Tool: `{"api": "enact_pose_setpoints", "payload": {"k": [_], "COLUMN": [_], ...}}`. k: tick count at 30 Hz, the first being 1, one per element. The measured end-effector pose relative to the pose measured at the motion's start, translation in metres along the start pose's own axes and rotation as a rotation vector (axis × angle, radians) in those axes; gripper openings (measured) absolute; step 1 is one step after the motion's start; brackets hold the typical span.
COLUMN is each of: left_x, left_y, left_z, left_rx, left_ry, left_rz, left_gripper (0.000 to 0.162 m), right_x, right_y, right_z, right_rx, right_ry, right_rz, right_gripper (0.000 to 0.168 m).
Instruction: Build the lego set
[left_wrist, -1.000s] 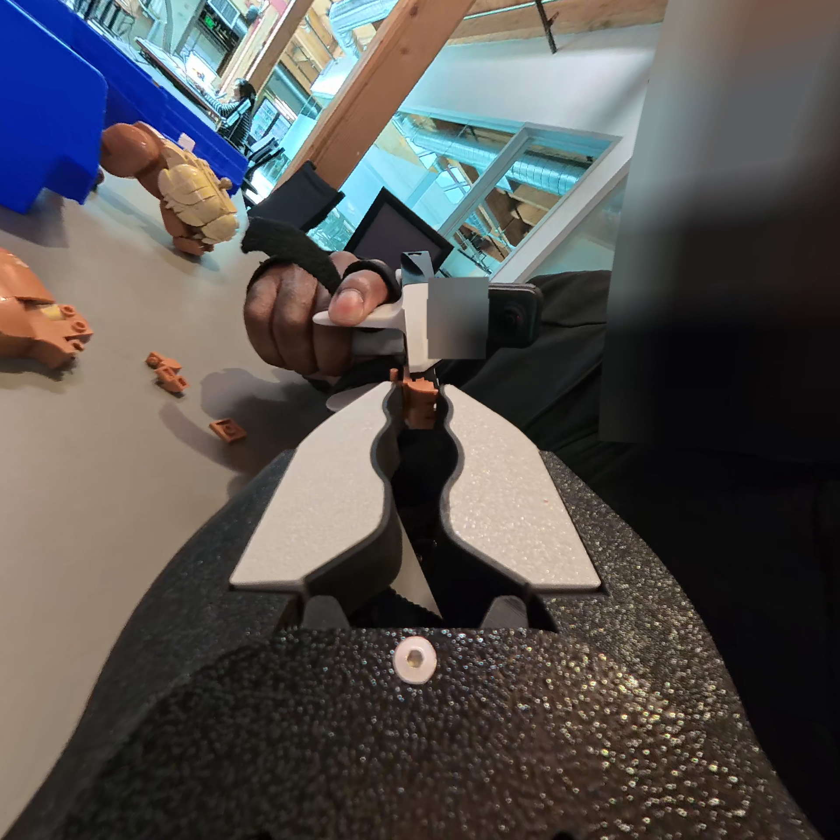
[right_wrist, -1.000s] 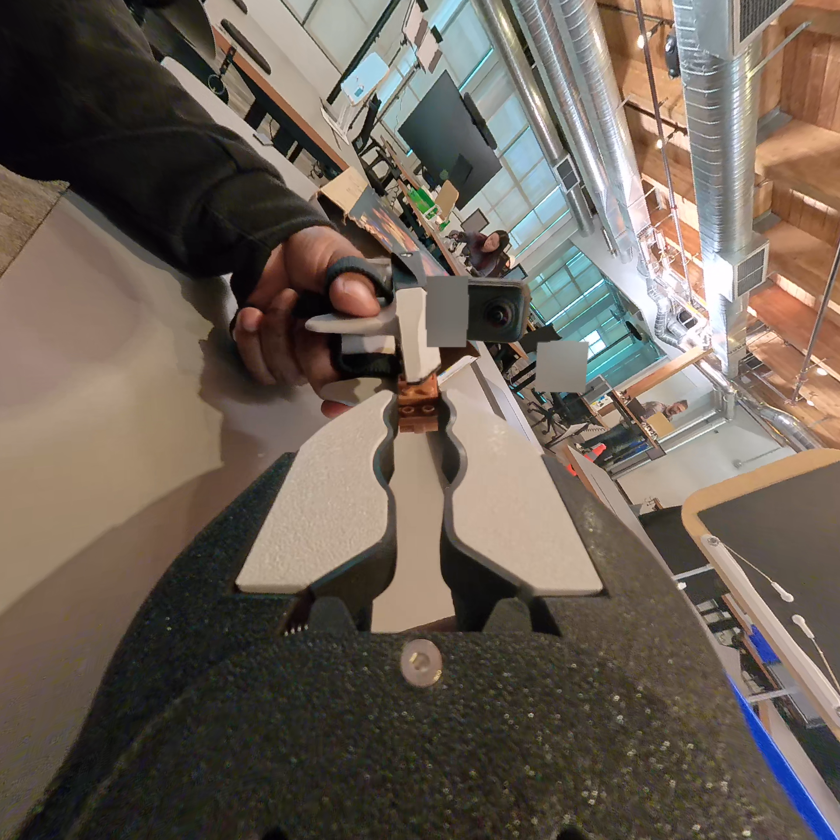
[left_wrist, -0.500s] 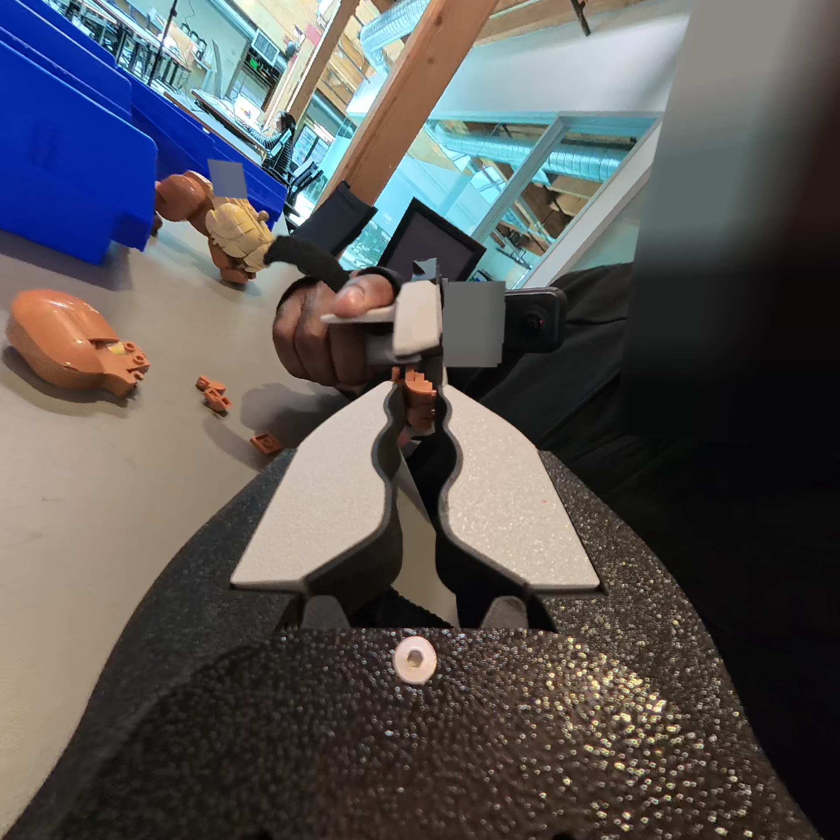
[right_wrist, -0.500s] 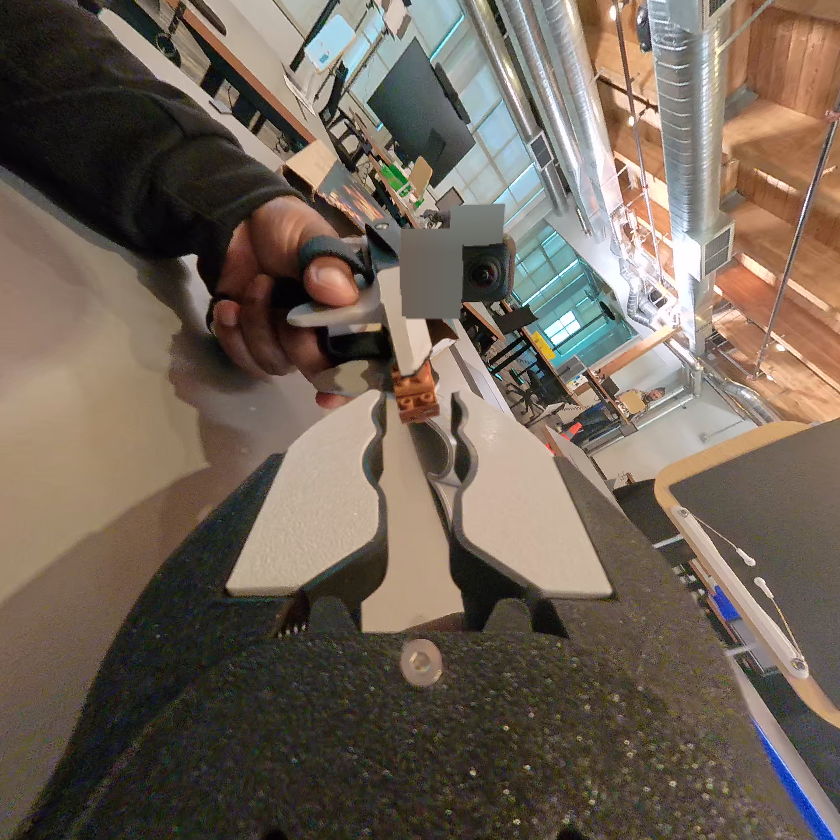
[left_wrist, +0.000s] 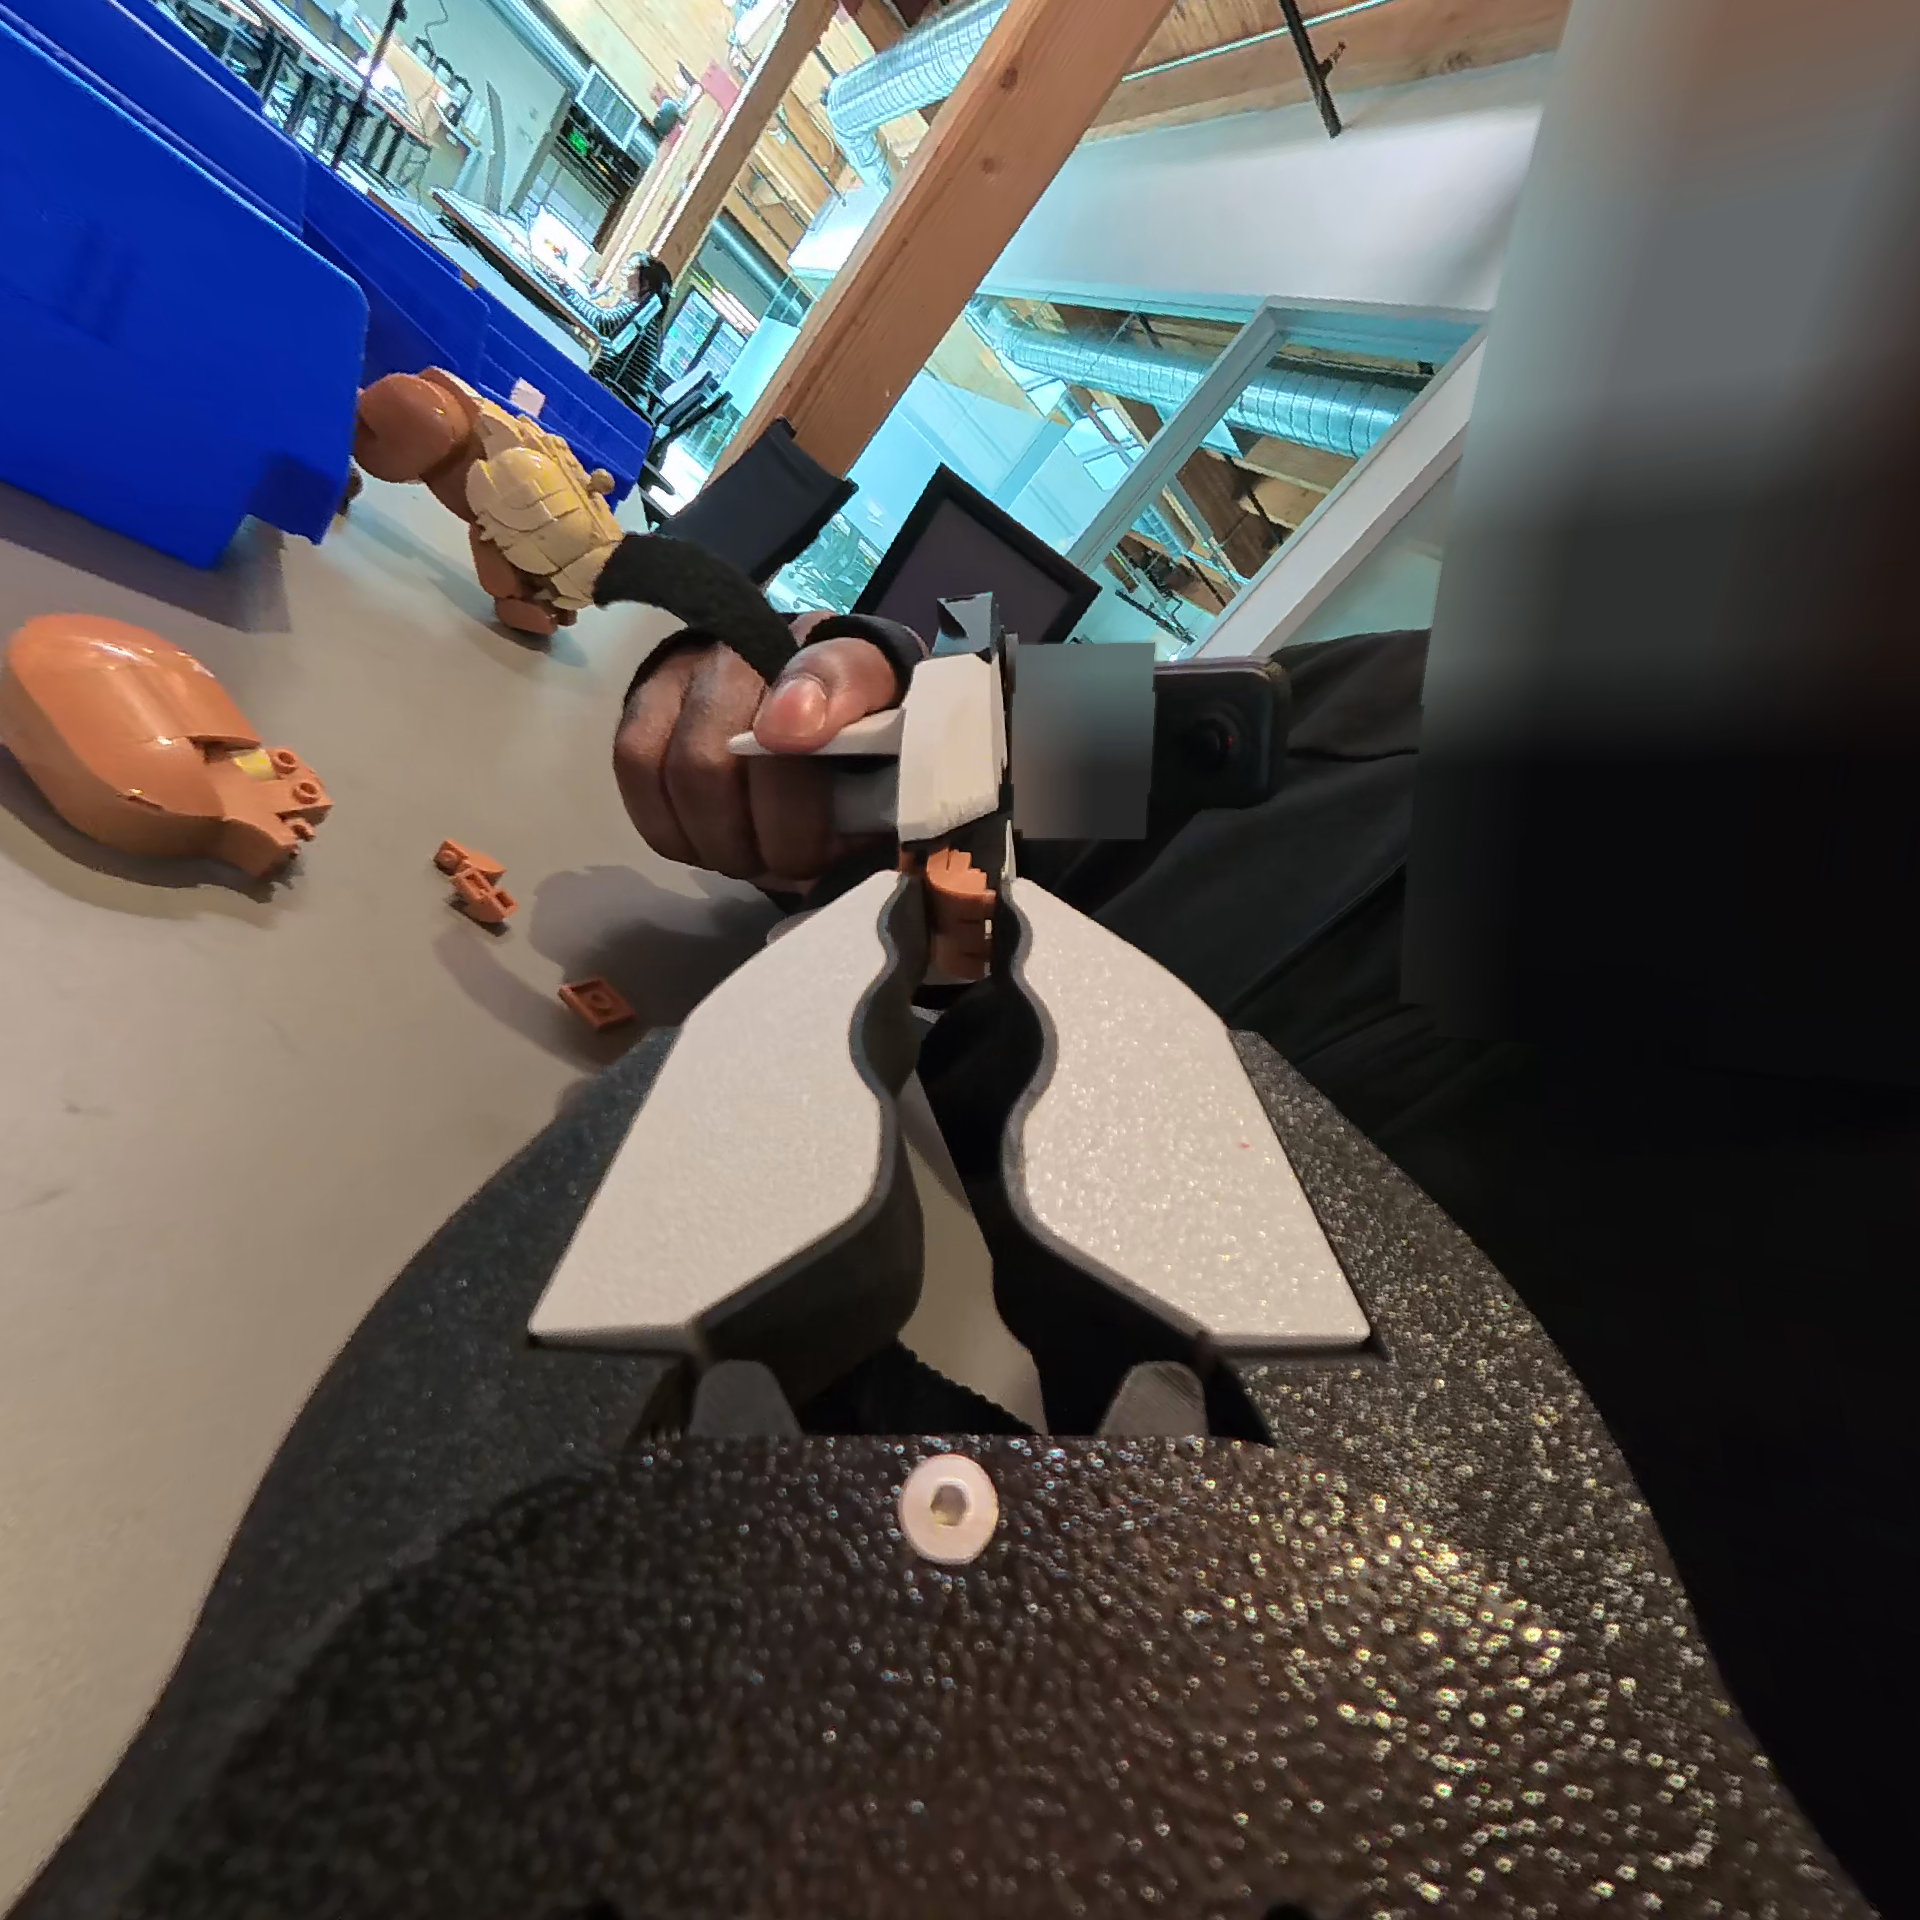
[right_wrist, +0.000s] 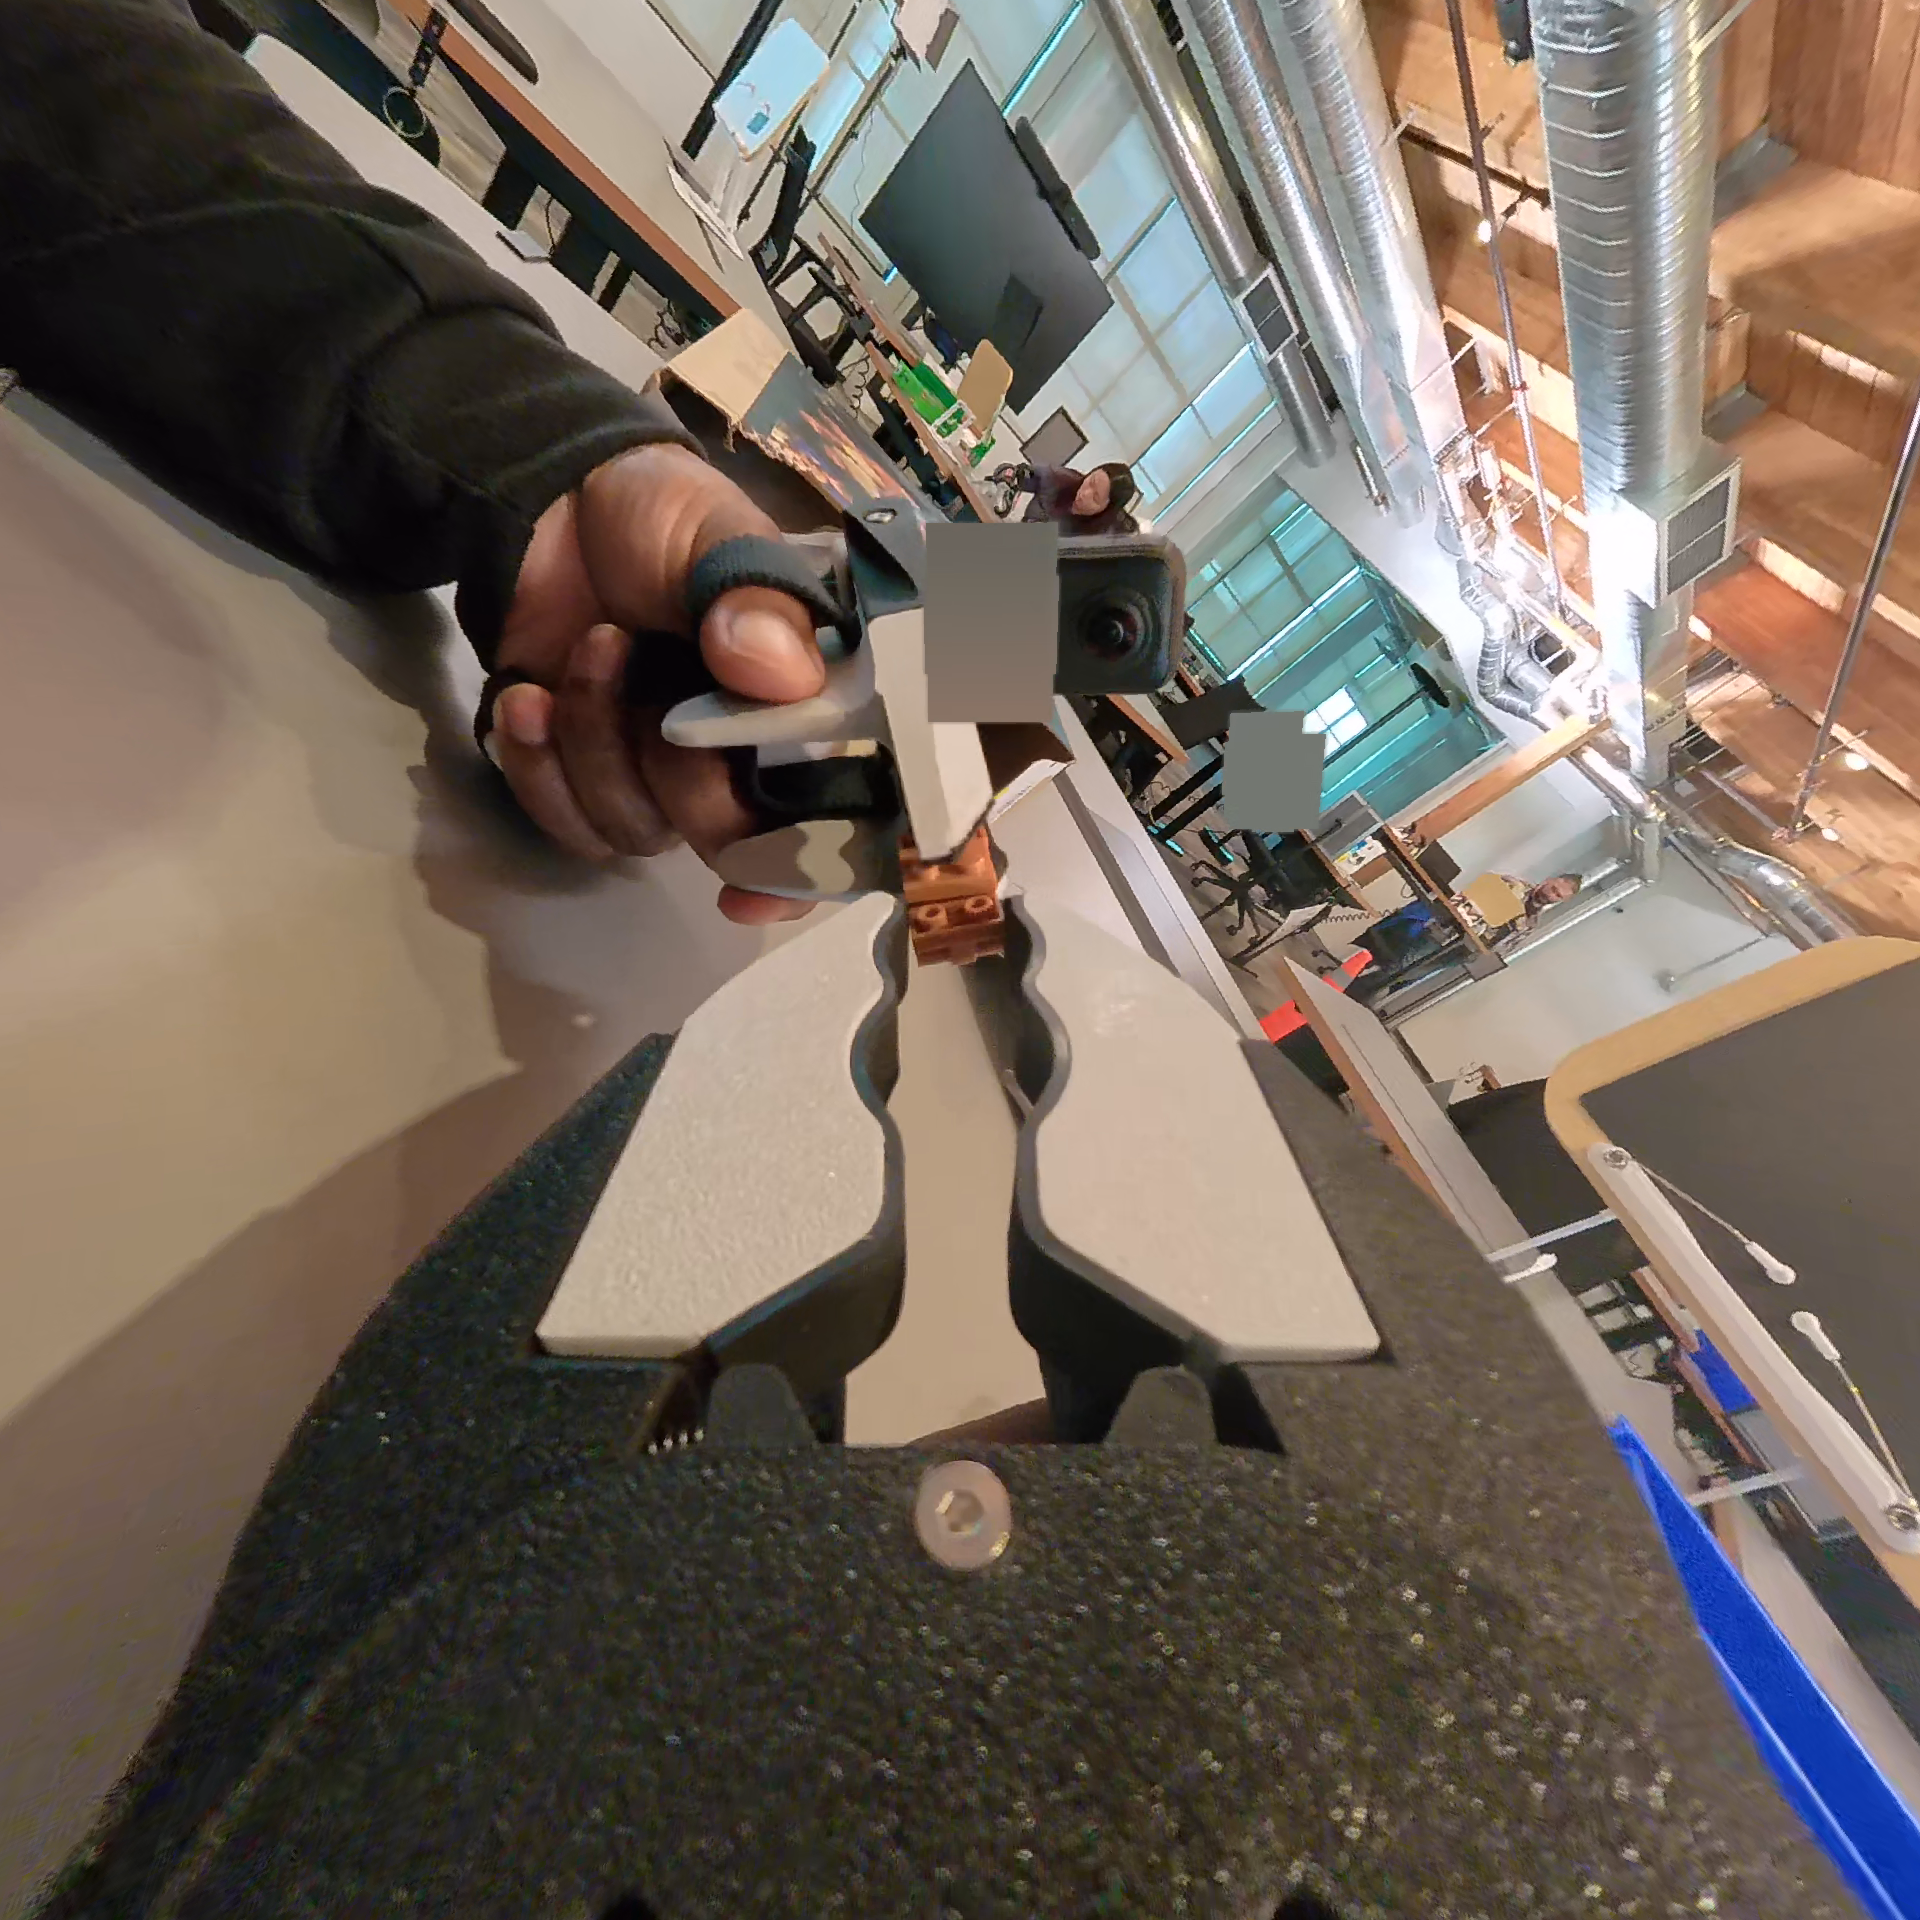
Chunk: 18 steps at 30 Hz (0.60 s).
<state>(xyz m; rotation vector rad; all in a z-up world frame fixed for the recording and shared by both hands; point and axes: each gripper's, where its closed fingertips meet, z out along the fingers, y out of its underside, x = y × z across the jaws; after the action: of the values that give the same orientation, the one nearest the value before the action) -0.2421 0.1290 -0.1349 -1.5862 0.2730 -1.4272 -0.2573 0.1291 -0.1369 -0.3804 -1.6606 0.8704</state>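
A small brown lego assembly (left_wrist: 954, 914) is held in the air between both grippers, above the grey table (left_wrist: 208, 1195). My left gripper (left_wrist: 956, 920) is shut on it, with the pads against its sides. My right gripper (right_wrist: 954, 930) is shut on the same brown assembly (right_wrist: 954, 920) from the opposite end; its studs face the right wrist camera. Each view shows the other gripper end-on with a hand on it: the right one (left_wrist: 951, 748) in the left wrist view, the left one (right_wrist: 935, 769) in the right wrist view.
On the table to the left lie a brown rounded lego shell (left_wrist: 135, 748), a brown and tan lego figure (left_wrist: 509, 509), and loose small brown pieces (left_wrist: 473, 883) (left_wrist: 597, 1003). Blue bins (left_wrist: 156, 343) stand behind them. A black board with a wooden rim (right_wrist: 1766, 1143) is at the right. The tips of both grippers are at nearly the same place.
My right gripper opened off the brown assembly half a second ago and has closed on it again. My left gripper kept its hold throughout and turned a little to the left.
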Motion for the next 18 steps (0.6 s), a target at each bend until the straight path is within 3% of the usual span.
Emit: {"api": "enact_pose_setpoints", "payload": {"k": [6, 10, 13, 15, 18], "left_x": [-0.007, -0.015, -0.014, -0.014, -0.011], "left_y": [-0.007, -0.006, -0.012, -0.013, -0.015], "left_z": [-0.003, -0.005, -0.010, -0.015, -0.023], "left_rx": [0.033, 0.001, 0.011, -0.015, -0.081], "left_ry": [-0.047, -0.128, -0.161, -0.204, -0.310], "left_rz": [0.000, 0.055, 0.128, 0.235, 0.539], "left_gripper": [0.015, 0.044, 0.050, 0.053, 0.048], "right_x": [0.003, 0.002, 0.004, 0.002, -0.001], "right_y": [0.007, 0.008, 0.014, 0.016, 0.015], "right_z": [0.003, 0.006, 0.008, 0.008, 0.007], "right_rx": [-0.028, -0.022, -0.036, -0.044, -0.036], "right_ry": [-0.031, -0.099, -0.139, -0.200, -0.315], "right_rz": [0.162, 0.356, 0.507, 0.641, 0.918], "right_gripper": [0.017, 0.017, 0.017, 0.017, 0.017]}}
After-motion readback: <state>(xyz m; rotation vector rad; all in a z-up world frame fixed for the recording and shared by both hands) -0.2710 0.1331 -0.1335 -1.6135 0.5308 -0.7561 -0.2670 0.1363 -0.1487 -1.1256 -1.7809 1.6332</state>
